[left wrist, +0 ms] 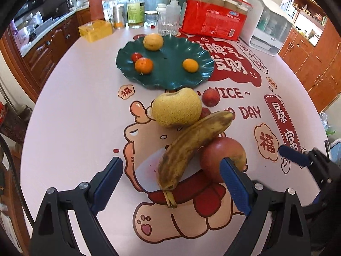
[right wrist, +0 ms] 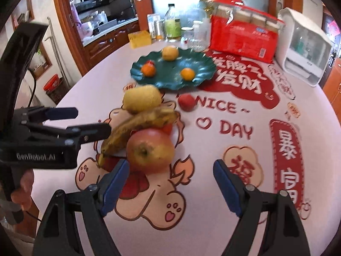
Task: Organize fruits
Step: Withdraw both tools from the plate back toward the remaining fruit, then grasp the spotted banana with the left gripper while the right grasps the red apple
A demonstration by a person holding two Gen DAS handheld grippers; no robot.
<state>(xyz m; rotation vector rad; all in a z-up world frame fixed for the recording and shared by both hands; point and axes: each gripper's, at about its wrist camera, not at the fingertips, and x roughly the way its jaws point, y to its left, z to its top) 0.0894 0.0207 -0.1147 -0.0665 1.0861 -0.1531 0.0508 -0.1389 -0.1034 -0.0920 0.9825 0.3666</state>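
Note:
A spotted banana (left wrist: 191,147) leans on a red apple (left wrist: 221,157), with a yellow pear (left wrist: 177,108) and a small red fruit (left wrist: 210,97) behind them on the tablecloth. My left gripper (left wrist: 171,163) is open, its jaws on either side of the banana's near end without touching it. My right gripper (right wrist: 170,166) is open just before the apple (right wrist: 150,149), which sits nearer its left finger. The green wavy plate (left wrist: 168,79) beyond holds two oranges, a yellow fruit and a small red one. In the right wrist view the left gripper (right wrist: 93,120) reaches in beside the banana (right wrist: 138,125).
At the table's far edge stand a red package (left wrist: 211,19), a white appliance (left wrist: 266,23), a glass (left wrist: 168,24), bottles and a yellow box (left wrist: 94,29). Wooden cabinets surround the round table. A hand (right wrist: 23,183) holds the left gripper's handle.

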